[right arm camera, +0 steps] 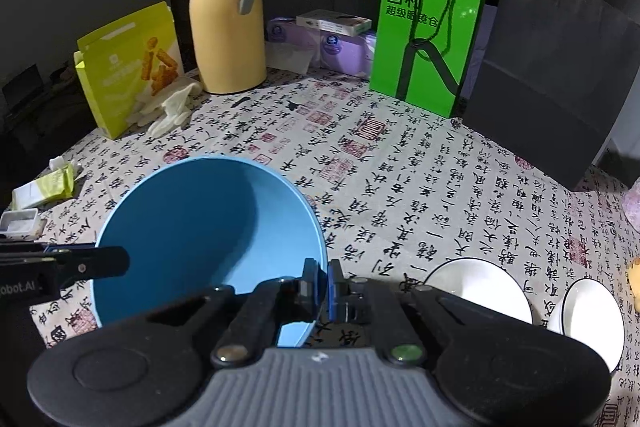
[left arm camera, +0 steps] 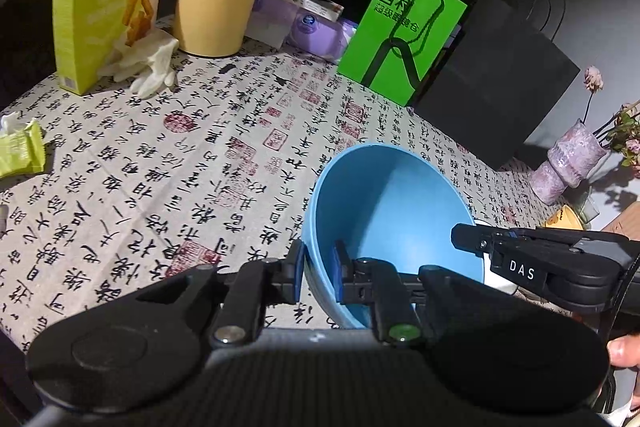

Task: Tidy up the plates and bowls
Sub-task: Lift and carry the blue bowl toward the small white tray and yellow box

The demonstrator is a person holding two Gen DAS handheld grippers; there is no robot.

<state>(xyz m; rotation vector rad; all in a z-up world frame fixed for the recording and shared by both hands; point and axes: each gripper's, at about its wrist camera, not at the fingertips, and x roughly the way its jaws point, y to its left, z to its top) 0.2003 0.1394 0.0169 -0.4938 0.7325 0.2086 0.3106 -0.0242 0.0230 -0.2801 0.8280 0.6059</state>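
Observation:
A blue bowl [left arm camera: 392, 211] is held above the calligraphy tablecloth by both grippers. My left gripper [left arm camera: 318, 273] is shut on its left rim, one pad outside and one inside. My right gripper [right arm camera: 323, 287] is shut on the right rim of the same bowl [right arm camera: 200, 227]; it also shows in the left wrist view as a black arm [left arm camera: 520, 259] at the right. Two white bowls with dark rims [right arm camera: 480, 287] [right arm camera: 588, 315] stand on the cloth at the lower right of the right wrist view.
A yellow thermos jug [right arm camera: 226, 23], a yellow snack box [right arm camera: 128, 67], white gloves [right arm camera: 168, 111], purple tissue packs [right arm camera: 340, 47], a green bag [right arm camera: 428, 39] and a dark paper bag [right arm camera: 552, 75] stand along the back. A pink vase [left arm camera: 568, 159] is at the right; wrappers [right arm camera: 44, 187] lie left.

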